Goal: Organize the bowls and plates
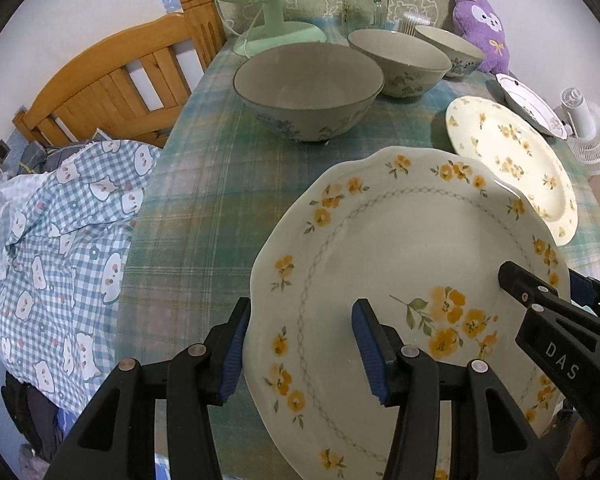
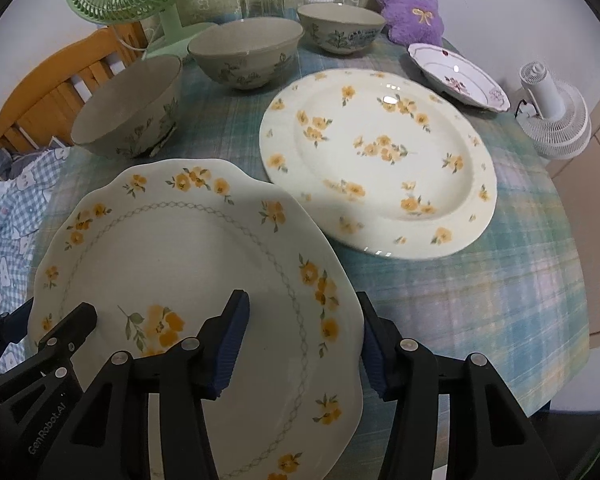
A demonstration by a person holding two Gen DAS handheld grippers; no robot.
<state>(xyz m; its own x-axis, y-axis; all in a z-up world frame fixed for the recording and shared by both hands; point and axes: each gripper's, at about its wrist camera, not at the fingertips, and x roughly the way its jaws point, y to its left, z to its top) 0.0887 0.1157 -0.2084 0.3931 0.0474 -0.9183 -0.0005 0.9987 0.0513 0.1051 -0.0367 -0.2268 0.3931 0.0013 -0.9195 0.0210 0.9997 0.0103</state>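
Note:
A scalloped plate with yellow flowers (image 1: 400,264) (image 2: 172,264) is held near the table's front, its far edge over a round cream flowered plate (image 1: 512,160) (image 2: 380,160). My left gripper (image 1: 300,344) straddles its left rim, one finger outside, one over the plate. My right gripper (image 2: 300,344) straddles its right rim the same way; it also shows in the left wrist view (image 1: 540,296). Both stand wide, the rim between the pads. Three grey flowered bowls (image 1: 308,88) (image 1: 400,60) (image 1: 452,46) stand in a row at the back. A small pink-flowered dish (image 2: 460,76) sits far right.
A green fan (image 1: 268,4), a glass jar (image 1: 366,0) and a purple plush toy (image 1: 482,28) stand along the back of the plaid tablecloth (image 1: 204,200). A white fan (image 2: 556,120) lies at the right edge. A wooden chair (image 1: 112,92) and checked bedding (image 1: 64,240) are left.

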